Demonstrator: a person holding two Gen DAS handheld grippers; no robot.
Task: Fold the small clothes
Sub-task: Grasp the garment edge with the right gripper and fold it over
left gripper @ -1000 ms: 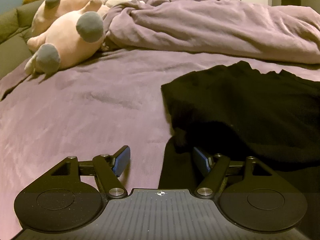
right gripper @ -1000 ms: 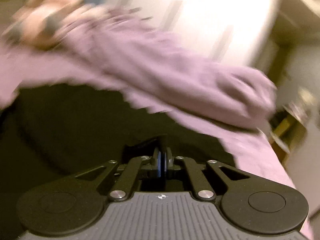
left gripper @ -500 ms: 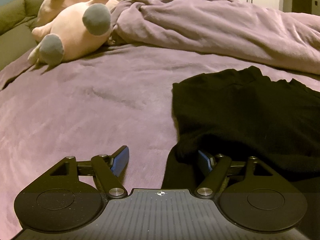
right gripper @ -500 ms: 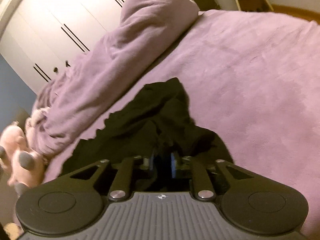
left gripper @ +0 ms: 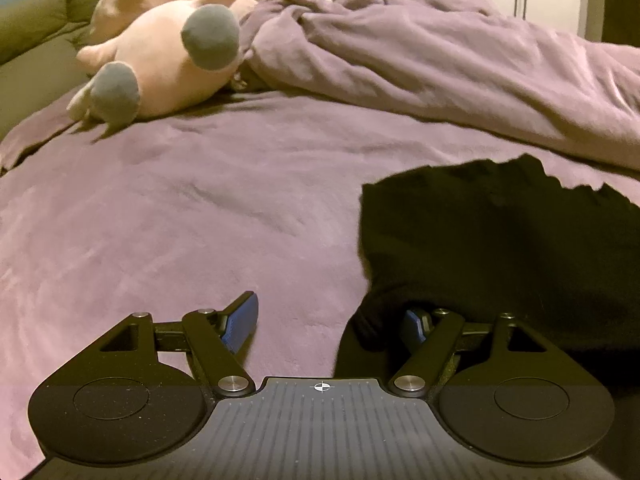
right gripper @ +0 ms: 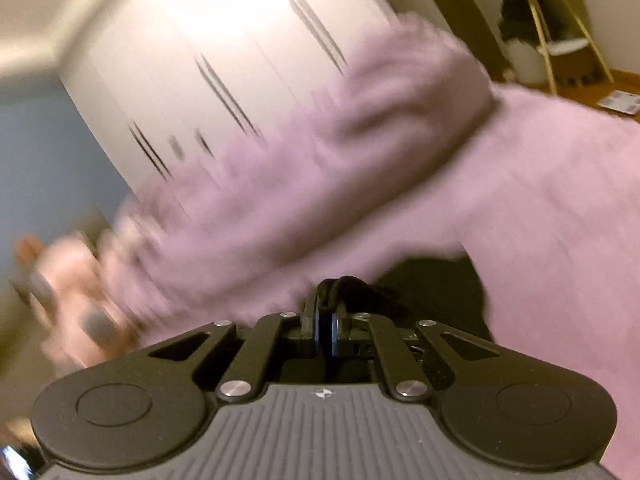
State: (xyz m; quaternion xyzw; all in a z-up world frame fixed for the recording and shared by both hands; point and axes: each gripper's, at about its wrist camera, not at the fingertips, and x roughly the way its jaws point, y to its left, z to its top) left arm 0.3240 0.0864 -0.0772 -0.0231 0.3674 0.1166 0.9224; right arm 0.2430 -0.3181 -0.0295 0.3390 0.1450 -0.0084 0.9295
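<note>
You are holding your left tongs point(left gripper: 328, 322) wide apart at the near left corner of the black garment point(left gripper: 500, 240), which is lying partly doubled over on the purple bed point(left gripper: 180, 208), with one pad tucked under the cloth edge and the other over bare blanket. Your right tongs point(right gripper: 327, 320) are pinching a bunched bit of the same black cloth between closed pads, in a blurred view, so the fold is looking only begun, with flattening, squaring and further folds seemingly left to do
</note>
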